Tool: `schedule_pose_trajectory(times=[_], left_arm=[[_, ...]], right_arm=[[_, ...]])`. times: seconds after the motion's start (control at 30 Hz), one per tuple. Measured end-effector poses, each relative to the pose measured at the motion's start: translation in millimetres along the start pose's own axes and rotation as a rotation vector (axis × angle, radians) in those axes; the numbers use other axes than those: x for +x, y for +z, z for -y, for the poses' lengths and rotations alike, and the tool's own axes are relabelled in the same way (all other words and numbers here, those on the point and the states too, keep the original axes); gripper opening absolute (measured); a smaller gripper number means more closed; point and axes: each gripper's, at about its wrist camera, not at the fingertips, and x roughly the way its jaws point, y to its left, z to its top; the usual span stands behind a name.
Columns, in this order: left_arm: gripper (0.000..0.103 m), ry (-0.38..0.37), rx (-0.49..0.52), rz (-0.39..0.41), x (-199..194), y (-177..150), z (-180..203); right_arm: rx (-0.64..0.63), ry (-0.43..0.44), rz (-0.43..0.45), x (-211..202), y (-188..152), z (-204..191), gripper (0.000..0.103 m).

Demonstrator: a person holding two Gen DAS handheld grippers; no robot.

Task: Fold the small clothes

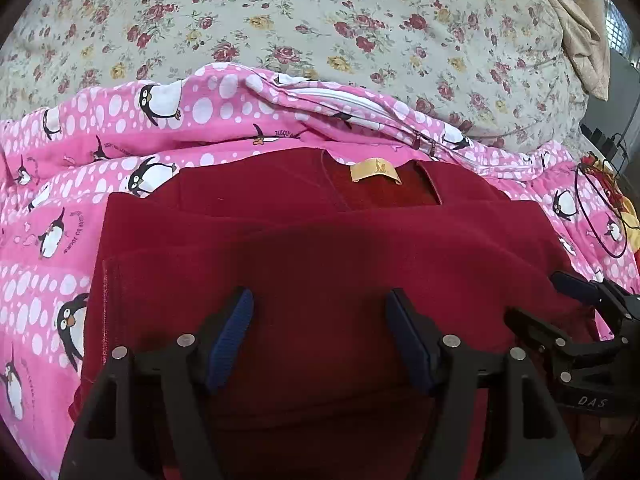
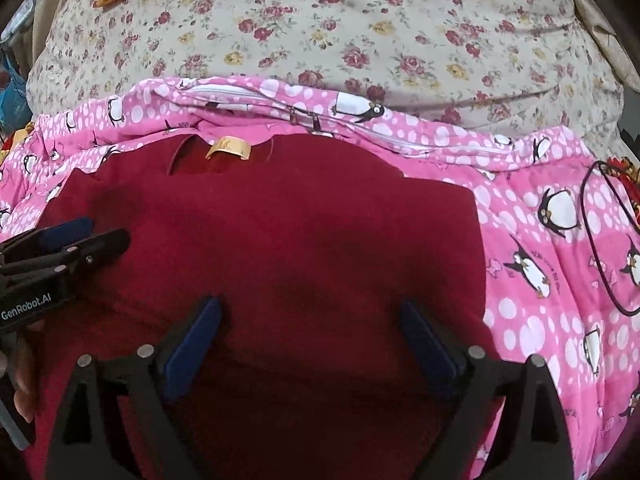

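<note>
Both grippers gape over the red top (image 1: 320,248) (gold label (image 1: 375,171) up): left gripper (image 1: 320,300), right gripper (image 2: 310,306), on the penguin quilt (image 1: 52,216).

Left gripper (image 1: 320,300): jaws spread wide, blue pads (image 1: 230,340) facing each other, lower centre of its own view. Right gripper (image 2: 310,308): same, wide apart, nothing between the fingers. Each shows at the other's frame edge: right at lower right, left at mid left.
</note>
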Motion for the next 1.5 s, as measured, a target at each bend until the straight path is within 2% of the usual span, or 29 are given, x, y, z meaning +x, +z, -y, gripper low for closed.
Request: schedule_pose_trajectory(times=[0.2,0.27,0.3,0.33,0.4,0.47,0.53,0.63,0.73,0.83,0.97,1.07,1.1,1.17,1.27,1.33,1.43,1.5], left_arm=[[0.047,-0.019,0.017,-0.008,-7.3,-3.9,1.1],[0.047,-0.007,0.042,-0.02,-15.1,-10.0,3.4],[0.047,-0.002,0.048,-0.021,-19.1,-13.6,3.6],[0.047,0.002,0.05,-0.02,-26.0,-20.1,3.3],[0.047,0.004,0.041,-0.028,-38.8,-30.8,3.1],[0.048,0.033,0.08,-0.052,-55.1,-46.9,10.7],[0.048,0.048,0.133,-0.113,-66.5,-69.3,18.1],[0.048,-0.016,0.149,-0.107,-99.4,-97.3,12.5],[0.048,-0.061,0.113,-0.111,-131.5,-130.8,-8.1],[0.048,-0.105,0.048,-0.063,-168.1,-162.4,-30.5],[0.048,-0.051,-0.006,-0.05,-205.7,-210.6,-43.4],[0.048,-0.124,-0.091,-0.147,-203.7,-249.0,-45.6],[0.048,-0.135,-0.115,-0.18,-200.2,-265.5,-43.2],[0.047,-0.134,-0.126,-0.196,-196.2,-280.2,-39.3],[0.044,-0.151,-0.168,-0.158,-200.9,-279.7,-43.7],[0.038,-0.176,-0.21,-0.142,-204.2,-281.2,-52.4],[0.024,-0.168,-0.203,-0.131,-208.0,-284.2,-52.0],[0.013,-0.163,-0.172,-0.119,-210.7,-284.7,-47.4]], right_arm=[[0.033,0.02,0.001,-19.0,-13.6,-0.5,0.095],[-0.044,-0.017,-0.022,-34.1,-36.4,-12.3,0.095],[-0.07,-0.036,-0.03,-39.4,-45.2,-17.0,0.098],[-0.054,-0.028,-0.062,-45.5,-59.0,-17.4,0.099],[0.03,0.01,-0.065,-63.7,-80.7,-9.6,0.099],[0.019,0.008,-0.069,-78.3,-97.6,-11.6,0.1],[-0.014,-0.007,-0.078,-88.9,-113.8,-17.0,0.101],[-0.052,-0.009,-0.08,-103.9,-132.9,-21.1,0.101],[-0.085,0.008,-0.087,-116.4,-150.2,-21.2,0.101],[-0.144,0.007,-0.077,-123.4,-163.7,-24.8,0.102],[-0.181,0.006,-0.047,-125.9,-170.1,-24.8,0.102],[-0.175,0.015,-0.037,-126.7,-172.1,-22.4,0.102],[-0.176,0.014,-0.035,-126.9,-172.2,-23.1,0.102],[-0.177,0.016,-0.03,-127.6,-173.5,-23.0,0.102],[-0.196,0.03,-0.003,-137.1,-178.2,-23.2,0.102],[-0.2,0.04,0.045,-154.3,-186.0,-20.6,0.096],[-0.161,0.109,0.122,-185.8,-212.8,-11.8,0.095],[-0.137,0.107,0.134,-199.0,-235.4,-3.9,0.095]])
